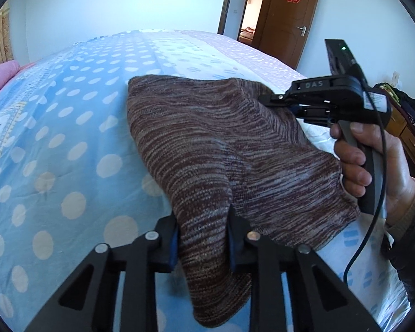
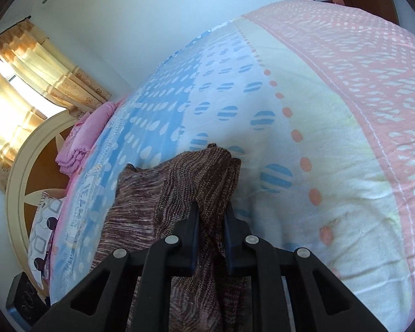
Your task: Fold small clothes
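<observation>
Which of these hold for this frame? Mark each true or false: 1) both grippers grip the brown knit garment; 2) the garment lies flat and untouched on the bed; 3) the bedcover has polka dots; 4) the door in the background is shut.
1) True: the left gripper and the right gripper each pinch the brown knit garment.
2) False: it is bunched and pulled up between the two grippers over the bed.
3) True: pale dots on blue, among other patterns.
4) False: the wooden door stands open.
</observation>
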Demonstrator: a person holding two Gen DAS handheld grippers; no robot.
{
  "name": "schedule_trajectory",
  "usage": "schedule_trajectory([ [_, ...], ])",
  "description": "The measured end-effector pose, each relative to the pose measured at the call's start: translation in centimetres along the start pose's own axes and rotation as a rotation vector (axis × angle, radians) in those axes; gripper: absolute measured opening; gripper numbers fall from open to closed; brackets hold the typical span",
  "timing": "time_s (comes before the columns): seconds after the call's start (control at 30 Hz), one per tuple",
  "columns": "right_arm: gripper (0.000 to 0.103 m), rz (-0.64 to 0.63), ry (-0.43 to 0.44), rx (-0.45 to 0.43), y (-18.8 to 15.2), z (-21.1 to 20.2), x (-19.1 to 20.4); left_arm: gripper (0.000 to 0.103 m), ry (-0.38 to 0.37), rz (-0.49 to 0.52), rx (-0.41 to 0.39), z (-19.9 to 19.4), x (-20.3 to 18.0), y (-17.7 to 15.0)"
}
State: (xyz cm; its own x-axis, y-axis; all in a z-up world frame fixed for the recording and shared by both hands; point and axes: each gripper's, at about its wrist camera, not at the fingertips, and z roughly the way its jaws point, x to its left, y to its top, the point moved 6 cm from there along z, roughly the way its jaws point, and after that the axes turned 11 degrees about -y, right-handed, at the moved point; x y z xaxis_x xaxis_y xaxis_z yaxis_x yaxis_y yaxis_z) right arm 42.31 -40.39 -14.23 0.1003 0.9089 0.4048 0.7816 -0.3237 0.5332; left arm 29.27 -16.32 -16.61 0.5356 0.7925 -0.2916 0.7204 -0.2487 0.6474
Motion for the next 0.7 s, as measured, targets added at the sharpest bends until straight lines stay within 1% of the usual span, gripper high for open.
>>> schedule_trajectory([
  [0.17, 0.014, -0.048, 0.014, -0.020, -0.2, -2.2, 2.4, 0.024, 0.013, 0.015, -0.016, -1.6, -1.0, 0.3],
  [0.27, 0.014, -0.054, 0.029, -0.025, -0.7, -3.0, 3.6, 0.024, 0.022, 0.028, -0.018, -2.6, -1.5, 0.1],
  [0.4, 0.014, -0.059, 0.061, -0.027, -1.5, -3.8, 5.2, 0.024, 0.032, 0.025, -0.018, -4.3, -1.2, -0.5],
  [0.7, 0.014, -0.127, 0.124, -0.015, -3.8, -4.2, 11.5, 0.024, 0.089, 0.009, -0.035, -8.5, 0.2, -2.6],
])
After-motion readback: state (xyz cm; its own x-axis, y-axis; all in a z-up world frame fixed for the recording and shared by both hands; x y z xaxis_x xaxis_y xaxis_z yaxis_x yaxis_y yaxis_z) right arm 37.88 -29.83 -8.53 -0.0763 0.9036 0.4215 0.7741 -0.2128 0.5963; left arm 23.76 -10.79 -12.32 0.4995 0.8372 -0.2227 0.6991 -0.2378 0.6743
